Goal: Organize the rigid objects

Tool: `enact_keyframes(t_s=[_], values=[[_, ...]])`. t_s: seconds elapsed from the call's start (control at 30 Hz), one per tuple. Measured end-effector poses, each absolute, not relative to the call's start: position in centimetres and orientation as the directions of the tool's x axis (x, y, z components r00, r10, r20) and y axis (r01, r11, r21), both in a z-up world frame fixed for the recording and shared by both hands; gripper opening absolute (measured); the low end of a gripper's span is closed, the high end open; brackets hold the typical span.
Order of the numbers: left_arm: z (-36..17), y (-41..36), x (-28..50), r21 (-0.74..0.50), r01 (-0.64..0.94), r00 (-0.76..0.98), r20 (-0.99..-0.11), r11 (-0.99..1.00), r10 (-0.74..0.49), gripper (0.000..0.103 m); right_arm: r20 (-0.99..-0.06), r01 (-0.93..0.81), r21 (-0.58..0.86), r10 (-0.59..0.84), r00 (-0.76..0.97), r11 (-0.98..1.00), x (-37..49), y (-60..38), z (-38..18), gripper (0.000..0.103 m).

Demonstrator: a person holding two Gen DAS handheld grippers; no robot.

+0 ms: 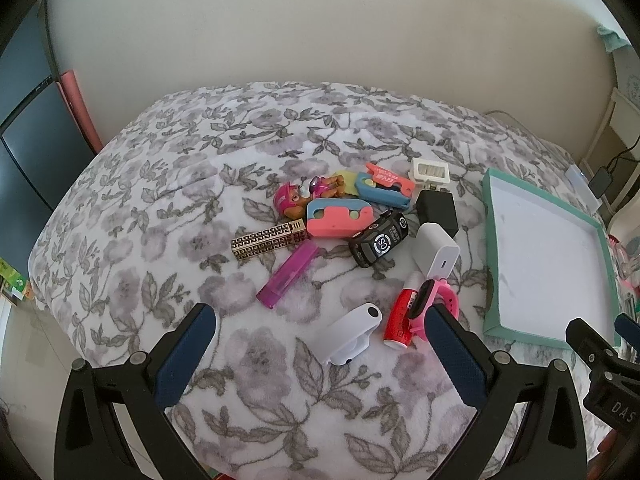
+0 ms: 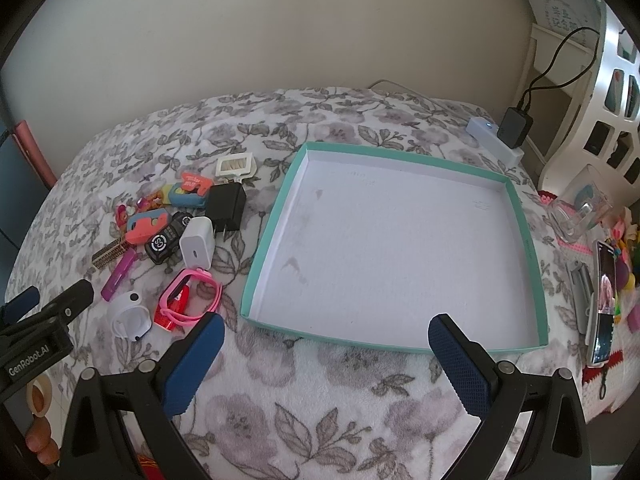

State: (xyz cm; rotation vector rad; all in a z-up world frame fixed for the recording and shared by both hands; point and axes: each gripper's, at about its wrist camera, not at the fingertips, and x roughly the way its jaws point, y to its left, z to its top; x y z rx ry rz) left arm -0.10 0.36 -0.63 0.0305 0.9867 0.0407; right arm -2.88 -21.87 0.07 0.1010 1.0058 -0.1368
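We read "GenRobot.AI" on our left gripper and "SO" on the toy car ahead of its wide, empty jaws; our right gripper, jaws equally spread and empty, faces the tray.

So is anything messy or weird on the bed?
Yes. The small things lie jumbled in a pile on the blanket, some overlapping, none in the teal tray. The tray's white floor has greyish smudges near its left side.

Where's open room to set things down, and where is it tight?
The teal-rimmed tray has nothing in it: its whole white floor is free. Bare blanket lies left of the patterned bar. It is crowded between the toy car and pink watch.
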Motion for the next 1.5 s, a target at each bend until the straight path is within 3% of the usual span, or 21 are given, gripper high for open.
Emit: enact_keyframes(t_s=[0.97, 1.17, 1.3, 1.5], values=[[-0.9, 1.0, 1.2, -0.008, -0.002, 0.542, -0.840, 1.000, -0.006, 0.103, -0.882, 0.143, 0.066, -0.009, 0.470, 0.987, -1.6, -21.4, 0.5, 0.103], [-1.6, 1.6, 2.3, -0.017, -0.002, 0.538, -0.843, 1.000, -0.014, 0.103, -0.843, 0.143, 0.118, 0.023, 0.537, 0.983, 0.4, -21.1, 1.9, 0.103], [-2.8, 2.0, 2.8, 0.004, 0.014, 0.498, -0.867, 1.000, -0.004, 0.103, -0.808, 0.122, 0.180, 0.076, 0.584, 0.976, 2.0, -19.7, 2.9, 0.103], [-5.0, 1.8, 2.6, 0.071, 0.065, 0.466, -0.884, 0.995, 0.033, 0.103, -0.854, 0.105, 0.170, 0.093, 0.512, 0.980, 4.1, -17.2, 0.9, 0.103]])
